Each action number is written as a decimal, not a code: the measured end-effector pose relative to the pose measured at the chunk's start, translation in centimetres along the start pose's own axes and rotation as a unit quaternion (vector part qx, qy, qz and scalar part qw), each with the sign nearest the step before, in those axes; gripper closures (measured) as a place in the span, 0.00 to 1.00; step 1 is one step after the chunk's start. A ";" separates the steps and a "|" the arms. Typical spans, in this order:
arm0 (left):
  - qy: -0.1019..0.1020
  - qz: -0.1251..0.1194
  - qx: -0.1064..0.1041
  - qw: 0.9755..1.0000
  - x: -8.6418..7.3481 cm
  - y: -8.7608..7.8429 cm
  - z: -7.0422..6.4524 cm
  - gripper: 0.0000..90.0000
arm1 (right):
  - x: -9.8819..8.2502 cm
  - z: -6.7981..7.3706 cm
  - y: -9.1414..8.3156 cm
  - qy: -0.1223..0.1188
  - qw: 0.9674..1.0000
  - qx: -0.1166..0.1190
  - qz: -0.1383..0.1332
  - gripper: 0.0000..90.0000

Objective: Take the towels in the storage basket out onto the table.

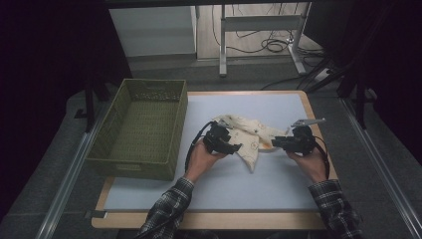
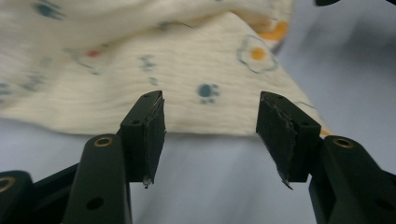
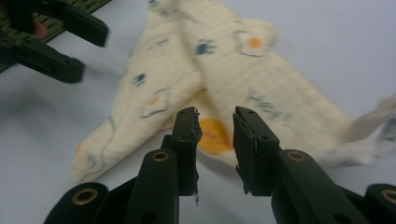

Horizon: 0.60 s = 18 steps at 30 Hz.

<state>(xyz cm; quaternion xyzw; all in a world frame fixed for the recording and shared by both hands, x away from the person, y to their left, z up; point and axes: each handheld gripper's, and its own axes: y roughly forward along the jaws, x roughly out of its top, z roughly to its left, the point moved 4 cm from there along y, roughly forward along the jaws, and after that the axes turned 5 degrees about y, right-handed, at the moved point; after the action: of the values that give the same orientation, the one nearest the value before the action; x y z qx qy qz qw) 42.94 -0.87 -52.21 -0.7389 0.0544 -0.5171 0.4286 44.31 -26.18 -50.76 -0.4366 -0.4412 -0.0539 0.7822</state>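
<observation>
A crumpled cream cloth point(image 1: 249, 133) printed with small paws and fried eggs lies on the white mat near the middle of the table. My left gripper point(image 1: 236, 147) is at the cloth's left side. In the left gripper view my left gripper point(image 2: 211, 123) is open, the cloth's edge point(image 2: 187, 79) lies just beyond the tips, and nothing is between the jaws. My right gripper point(image 1: 277, 143) is at the cloth's right side. In the right gripper view my right gripper point(image 3: 216, 128) stands narrowly open just short of the cloth point(image 3: 224, 70). The left gripper point(image 3: 70, 42) is seen farther off.
A green woven basket point(image 1: 134, 167) stands on the left part of the table with nothing in it. The white mat point(image 1: 224, 191) covers the wooden tabletop. A table frame and cables point(image 1: 268, 45) are on the floor beyond the far edge.
</observation>
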 end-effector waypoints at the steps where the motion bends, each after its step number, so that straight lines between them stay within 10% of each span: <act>1: 0.001 -0.001 -0.005 1.000 -0.1 0.3 -0.4 0.47 | -0.1 0.5 0.3 -0.006 1.000 0.006 0.002 0.78; 4: 0.006 0.005 -0.015 1.000 -0.5 1.7 -1.2 0.45 | -0.5 1.5 1.6 -0.026 0.999 0.012 0.014 0.78; 11: 0.046 0.039 0.034 0.998 -1.1 4.1 -1.5 0.43 | -1.3 1.4 4.6 -0.056 0.997 -0.021 0.039 0.65; 18: 0.038 0.037 0.033 0.998 -0.9 4.1 -1.8 0.81 | -1.8 0.9 5.0 -0.062 0.996 -0.062 0.029 0.97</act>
<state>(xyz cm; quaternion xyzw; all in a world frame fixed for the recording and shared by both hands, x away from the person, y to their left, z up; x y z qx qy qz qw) 42.57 -4.06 -55.49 -0.7021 0.0806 -0.5299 0.4687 45.04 -22.97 -55.07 -0.4997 -0.4715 -0.0318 0.7259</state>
